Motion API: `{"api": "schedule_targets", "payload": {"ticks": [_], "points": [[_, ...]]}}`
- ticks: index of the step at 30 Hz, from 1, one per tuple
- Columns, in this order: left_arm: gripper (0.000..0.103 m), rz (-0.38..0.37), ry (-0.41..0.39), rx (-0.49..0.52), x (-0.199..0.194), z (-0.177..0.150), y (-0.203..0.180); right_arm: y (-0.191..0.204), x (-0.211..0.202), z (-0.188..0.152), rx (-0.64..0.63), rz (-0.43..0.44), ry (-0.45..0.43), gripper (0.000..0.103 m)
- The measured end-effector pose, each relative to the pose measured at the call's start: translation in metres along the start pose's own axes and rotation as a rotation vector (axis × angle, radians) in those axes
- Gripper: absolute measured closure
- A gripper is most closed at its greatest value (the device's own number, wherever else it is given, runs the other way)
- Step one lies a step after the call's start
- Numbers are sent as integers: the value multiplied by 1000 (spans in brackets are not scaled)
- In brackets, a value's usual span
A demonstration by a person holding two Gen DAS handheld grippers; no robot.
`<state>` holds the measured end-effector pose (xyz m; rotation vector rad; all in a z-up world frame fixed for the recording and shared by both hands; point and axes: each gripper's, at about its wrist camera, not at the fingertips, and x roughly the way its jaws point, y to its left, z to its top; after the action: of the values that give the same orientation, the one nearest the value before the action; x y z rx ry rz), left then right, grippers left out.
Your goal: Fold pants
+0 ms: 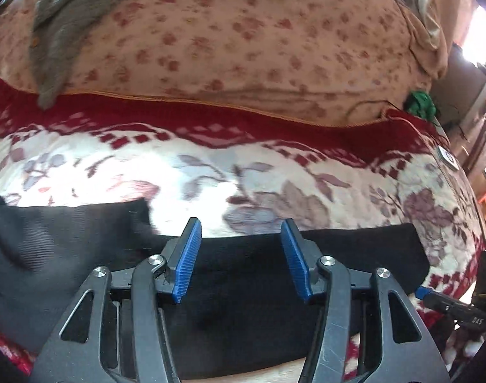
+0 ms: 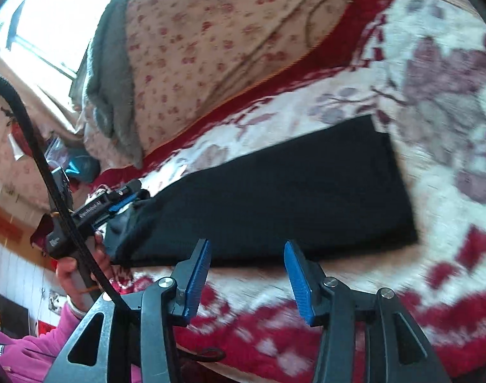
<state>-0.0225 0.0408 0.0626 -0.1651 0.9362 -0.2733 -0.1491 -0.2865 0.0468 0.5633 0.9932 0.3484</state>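
Observation:
The black pants [image 1: 236, 274] lie folded in a long flat band on a red-and-white floral blanket [image 1: 211, 166]. My left gripper [image 1: 241, 231] is open and empty, low over the band's far edge. In the right wrist view the pants [image 2: 290, 201] lie ahead. My right gripper [image 2: 246, 252] is open and empty, just short of their near edge. The left gripper [image 2: 121, 199] shows at the pants' left end, where the cloth is bunched; the right gripper's blue tip [image 1: 424, 293] shows at the band's right end.
A beige floral quilt [image 1: 258, 38] lies behind the blanket, with a grey knitted garment [image 1: 57, 41] on it. A green bundle [image 1: 420, 102] sits at the right edge. A black cable [image 2: 35, 146] hangs at left near my hand and pink sleeve [image 2: 35, 351].

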Motion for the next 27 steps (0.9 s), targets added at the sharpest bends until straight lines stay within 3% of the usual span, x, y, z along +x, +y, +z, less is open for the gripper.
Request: {"api": "schedule_targets", "payload": {"ticks": [6,8,12,17,22,27], "points": [[50,-39,59,36,13,1,-25,-14,-12,-4,67,-19,-19,57],[44,-64,70,60,17,4,-36,-18,-14,-5,77,-47,-18,54],[41,-155,127,114,31,13,-63,-30,-16,-7,125,-86,18,53],[41,-256,199,197,56,18,-102,-54,-15,-4,196,-35,25,53],[41,-340,286,308,84,13,-142,-74,-13,8,252,26,-66,53],[41,-368,362,435,110,9,-170,-78,-12,12,244,45,-58,53]]}}
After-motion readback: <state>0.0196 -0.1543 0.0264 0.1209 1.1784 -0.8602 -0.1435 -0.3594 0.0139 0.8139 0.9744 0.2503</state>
